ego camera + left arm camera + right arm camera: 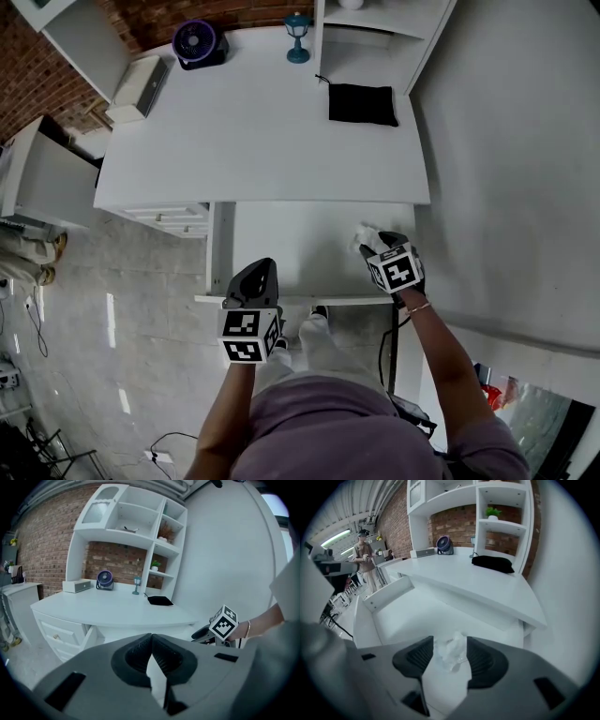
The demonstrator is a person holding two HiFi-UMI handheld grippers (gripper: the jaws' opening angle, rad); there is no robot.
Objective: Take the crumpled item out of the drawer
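1. White crumpled wad of thin paper or tissue (pixel 451 651): all creases and soft peaks. It sits on the floor of the pulled-out white drawer (pixel 281 253), near its right side, under the desk edge.
2. The right gripper (pixel 373 244) is down in that drawer. Its dark ribbed pads (pixel 419 657) stand wide apart with the wad between them. The wad brushes the left pad at most, and I see no squeeze on it.
3. The left gripper (pixel 152 641) is out front of the drawer at its left corner, ribbed pads pressed together at the tips, nothing in them.
4. The smooth white desk top (pixel 262 141) has a curved front edge. On it:
   - a flat black fabric pouch (pixel 363 103) at the right rear
   - a small round purple fan (pixel 197 42)
   - a little teal lantern-shaped lamp (pixel 297 37)
   - a long pale box (pixel 141 86) at the left edge
5. The room: a red brick wall (pixel 47 550) behind a white cubby shelf unit (pixel 140 522), a small green potted plant (pixel 492 512) on one shelf, a plain white wall on the right, and a glossy grey marbled tile floor (pixel 122 328).
6. The only print is the black-and-white square markers on the right gripper's cube (pixel 394 270). They're patterns, not words.
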